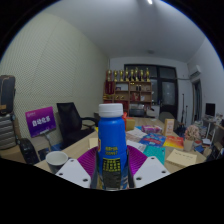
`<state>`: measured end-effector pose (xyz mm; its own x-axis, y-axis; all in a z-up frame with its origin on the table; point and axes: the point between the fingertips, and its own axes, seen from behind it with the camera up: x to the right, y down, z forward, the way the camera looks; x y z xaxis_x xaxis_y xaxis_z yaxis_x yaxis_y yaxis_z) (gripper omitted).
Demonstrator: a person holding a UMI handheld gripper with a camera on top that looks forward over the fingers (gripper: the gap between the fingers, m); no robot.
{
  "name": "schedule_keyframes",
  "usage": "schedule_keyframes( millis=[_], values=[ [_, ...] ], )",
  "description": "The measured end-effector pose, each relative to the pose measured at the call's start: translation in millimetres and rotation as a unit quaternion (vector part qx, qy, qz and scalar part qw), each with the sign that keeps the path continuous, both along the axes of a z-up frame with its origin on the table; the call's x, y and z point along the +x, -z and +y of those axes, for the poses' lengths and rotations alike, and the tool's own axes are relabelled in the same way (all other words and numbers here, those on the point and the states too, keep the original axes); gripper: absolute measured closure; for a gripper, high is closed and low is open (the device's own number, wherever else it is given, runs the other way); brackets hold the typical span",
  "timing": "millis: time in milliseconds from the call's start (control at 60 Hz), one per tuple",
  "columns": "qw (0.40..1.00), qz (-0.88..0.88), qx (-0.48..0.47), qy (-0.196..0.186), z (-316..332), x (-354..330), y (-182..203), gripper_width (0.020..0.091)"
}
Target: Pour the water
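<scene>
The gripper is holding a blue bottle with a white cap upright between its two fingers, the pads closing in on the bottle's lower body from either side, so the jaws are standing only bottle-wide apart. A white cup is sitting on the table at about nine o'clock from the bottle, near but apart. To my eye the bottle is being carried toward that cup; tilting slowly, with the mouth over the cup, would be wise, and whether the cap is loose I cannot tell. The gripper is pointing level across the cluttered table, toward the far shelves.
</scene>
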<state>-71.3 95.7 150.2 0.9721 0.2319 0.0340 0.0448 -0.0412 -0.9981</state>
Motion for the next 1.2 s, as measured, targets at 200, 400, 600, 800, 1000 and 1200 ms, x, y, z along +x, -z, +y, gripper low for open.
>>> schedule_keyframes(
  millis=[200, 400, 600, 800, 1000, 1200],
  values=[
    [0.998, 0.050, -0.036, 0.008, 5.5, 12.1, 53.2, 0.0681],
    [1.000, 0.022, -0.017, 0.009, 6.4, 23.3, 53.2, 0.0677],
    [0.999, 0.013, -0.051, 0.011, -4.2, 26.4, 56.5, 0.0440],
    [0.998, -0.017, -0.066, 0.011, -52.4, 36.6, 46.6, 0.0267],
    [0.999, -0.045, -0.021, 0.018, -169.1, 47.8, -11.6, 0.0268],
    [0.996, -0.076, 0.044, 0.003, -310.9, 32.3, -58.8, 0.0269]
  ],
)
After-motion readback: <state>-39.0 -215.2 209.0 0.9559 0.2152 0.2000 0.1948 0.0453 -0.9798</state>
